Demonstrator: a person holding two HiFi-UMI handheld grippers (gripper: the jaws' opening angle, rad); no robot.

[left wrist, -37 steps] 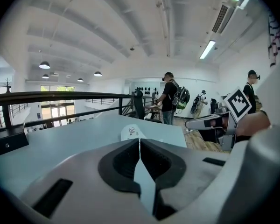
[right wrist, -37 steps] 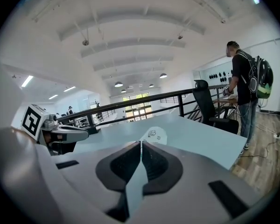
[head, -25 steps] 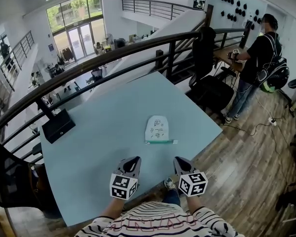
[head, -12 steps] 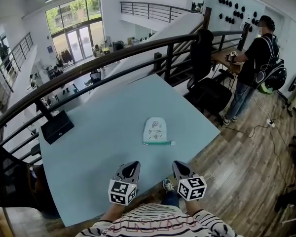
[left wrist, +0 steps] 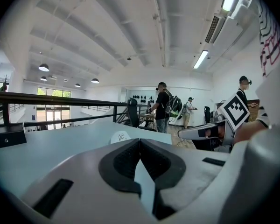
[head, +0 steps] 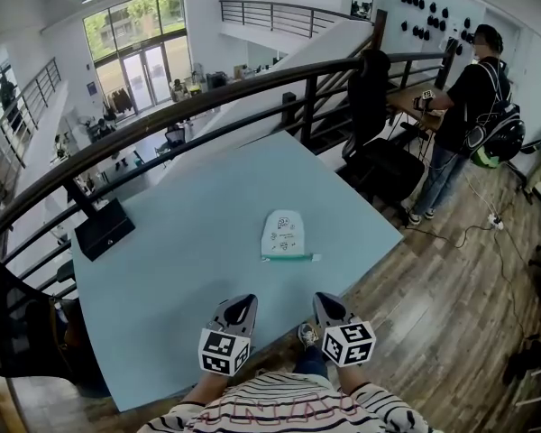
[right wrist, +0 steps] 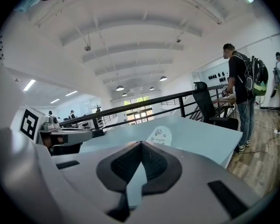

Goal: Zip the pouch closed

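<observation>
Here the white pouch (head: 284, 234) lies flat near the middle of the pale blue table (head: 180, 242), its green zipper edge (head: 293, 257) toward the person. Well short of it, by the table's near edge, the left gripper (head: 246, 302) and right gripper (head: 323, 299) are both clenched on nothing.

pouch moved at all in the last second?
No. The pouch keeps the same spot on the table, same gap to the black box; only the camera shifted a little.
</observation>
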